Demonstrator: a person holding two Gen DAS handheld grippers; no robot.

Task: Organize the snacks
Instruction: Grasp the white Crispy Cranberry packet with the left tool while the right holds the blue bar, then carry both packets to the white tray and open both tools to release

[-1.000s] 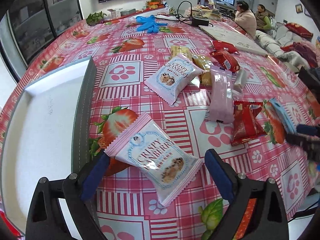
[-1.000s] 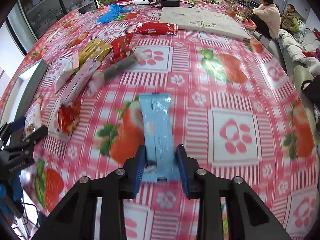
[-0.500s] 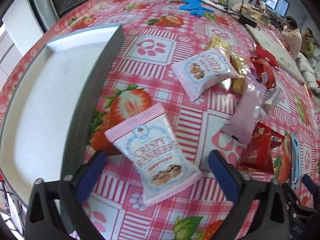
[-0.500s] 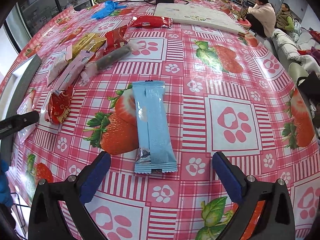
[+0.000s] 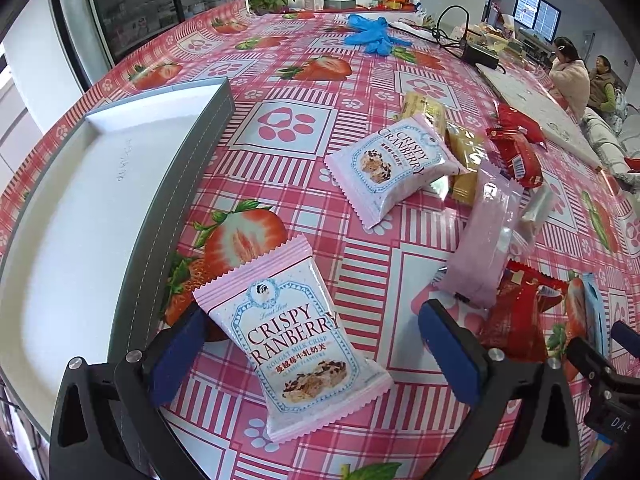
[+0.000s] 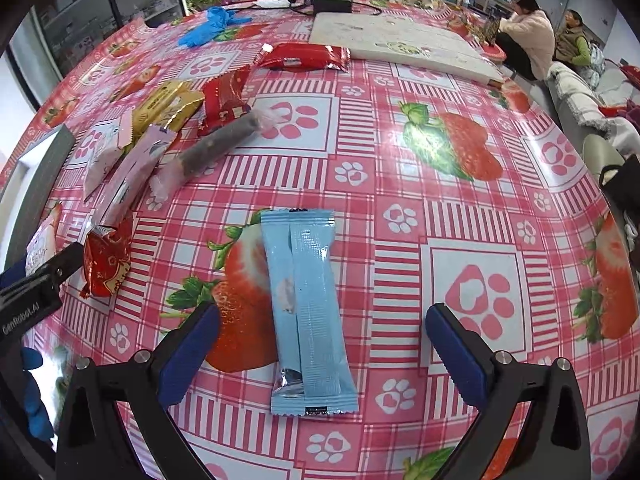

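Observation:
My left gripper (image 5: 316, 350) stands open over a pink-and-white cranberry crisp packet (image 5: 292, 344) that lies flat on the tablecloth, the pads apart from it. A grey-rimmed white tray (image 5: 172, 196) sits just to its left. A second cranberry packet (image 5: 394, 168), a pale pink bar (image 5: 486, 236), gold packets (image 5: 460, 148) and red packets (image 5: 516, 152) lie further right. In the right wrist view my right gripper (image 6: 320, 350) is open around a light blue bar (image 6: 308, 308) lying loose on the cloth, untouched by either pad.
Blue gloves (image 6: 212, 26), a white board (image 6: 400, 42) and a black adapter with cable (image 6: 332, 4) lie at the far end of the table. Two people (image 6: 524, 32) sit beyond the table's right end. A red packet (image 6: 304, 58) and a dark bar (image 6: 224, 142) lie mid-table.
My right gripper opened and released the light blue bar, which now lies flat on the cloth. The left gripper rolled and shifted slightly over the cranberry packet, staying open.

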